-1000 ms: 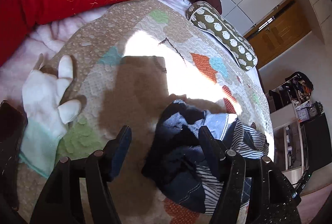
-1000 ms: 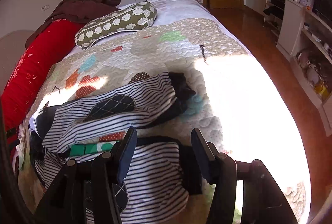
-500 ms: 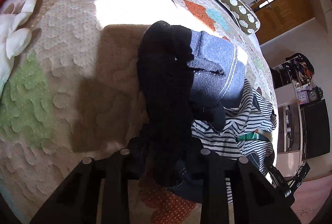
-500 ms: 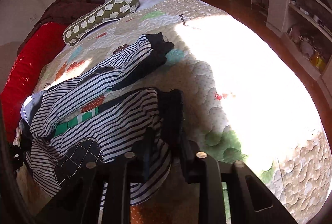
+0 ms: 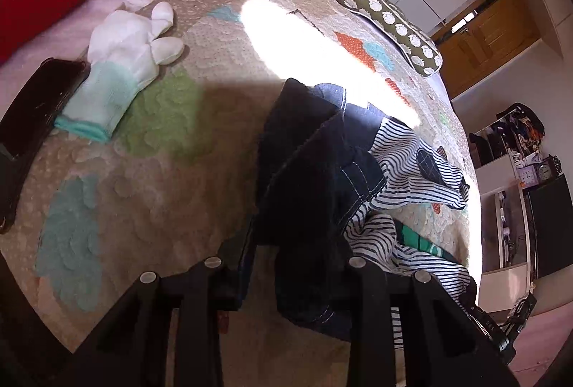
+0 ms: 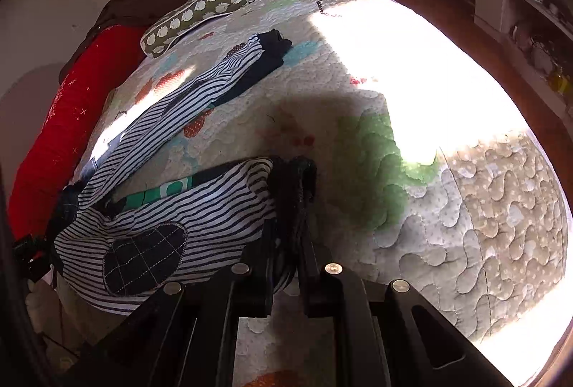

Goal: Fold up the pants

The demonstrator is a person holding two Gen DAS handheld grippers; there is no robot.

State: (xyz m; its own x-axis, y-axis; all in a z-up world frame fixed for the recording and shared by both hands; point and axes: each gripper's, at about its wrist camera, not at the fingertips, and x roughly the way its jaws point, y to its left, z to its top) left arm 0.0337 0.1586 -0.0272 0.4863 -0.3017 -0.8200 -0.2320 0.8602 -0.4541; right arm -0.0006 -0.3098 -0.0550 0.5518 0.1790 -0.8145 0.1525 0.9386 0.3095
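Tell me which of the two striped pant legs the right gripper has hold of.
The near leg, the one with the green band and dark quilted knee patch. The right gripper is shut on its dark cuff. The far leg lies free, reaching toward the spotted pillow.

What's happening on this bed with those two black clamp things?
A person is folding a pair of striped pants on a quilted bedspread, working a handheld gripper in each hand. The left gripper has just closed its jaws on the dark waistband end. The right gripper has just clamped the dark cuff of the nearer leg. The other leg still lies stretched out toward a spotted green pillow. A white glove lies off to the side, untouched.
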